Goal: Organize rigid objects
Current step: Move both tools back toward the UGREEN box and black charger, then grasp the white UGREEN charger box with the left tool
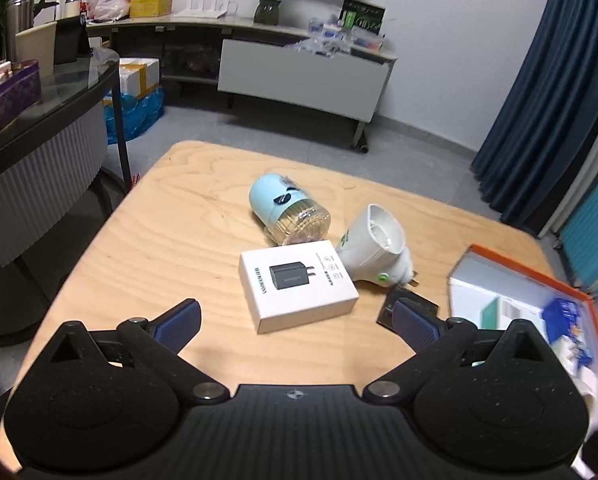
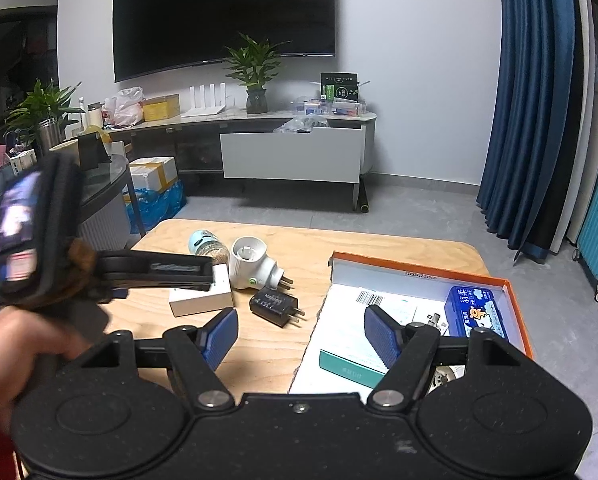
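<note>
Left tool (image 1: pixel 297 318) open and empty over the white charger box (image 1: pixel 298 285); toothpick jar (image 1: pixel 289 210), white plug (image 1: pixel 375 246) crowd behind. Right tool (image 2: pixel 301 338) open, empty, at the orange box (image 2: pixel 517 308).

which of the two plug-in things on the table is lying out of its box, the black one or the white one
Both lie unboxed: the black charger and the white plug-in device. The white box only pictures a black charger.

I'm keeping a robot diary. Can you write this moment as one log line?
left tool: open, over white charger box | right tool: open, empty, at orange-rimmed box | loose on table: toothpick jar, white plug-in device, black charger
</note>
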{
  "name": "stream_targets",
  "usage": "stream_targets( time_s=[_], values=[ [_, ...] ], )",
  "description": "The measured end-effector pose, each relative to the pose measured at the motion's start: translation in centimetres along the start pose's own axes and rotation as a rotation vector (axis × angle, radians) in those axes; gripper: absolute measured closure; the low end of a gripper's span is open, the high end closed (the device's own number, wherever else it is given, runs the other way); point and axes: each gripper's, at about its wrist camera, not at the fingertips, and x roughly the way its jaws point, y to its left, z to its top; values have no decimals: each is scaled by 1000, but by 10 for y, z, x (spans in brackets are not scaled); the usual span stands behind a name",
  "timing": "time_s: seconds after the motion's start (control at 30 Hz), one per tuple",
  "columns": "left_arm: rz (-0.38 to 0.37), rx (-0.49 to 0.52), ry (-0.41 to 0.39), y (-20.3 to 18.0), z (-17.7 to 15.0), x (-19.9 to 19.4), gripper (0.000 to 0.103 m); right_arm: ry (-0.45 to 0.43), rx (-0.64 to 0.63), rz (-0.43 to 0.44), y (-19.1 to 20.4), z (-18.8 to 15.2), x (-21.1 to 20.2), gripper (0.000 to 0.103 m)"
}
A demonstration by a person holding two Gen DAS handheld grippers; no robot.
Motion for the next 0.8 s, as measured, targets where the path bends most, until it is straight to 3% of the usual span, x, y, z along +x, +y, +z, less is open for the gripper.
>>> stream_targets(
  time_s=[0.33,0.47,0.8],
  values=[
    [71,-18,56,-4,7,49,0,23,14,6,-9,-4,16,20],
    [92,45,48,-2,7,54,0,33,11,10,-10,-4,22,20],
    [65,161,3,15,-2,45,0,69,8,50,0,-2,44,20]
  ],
)
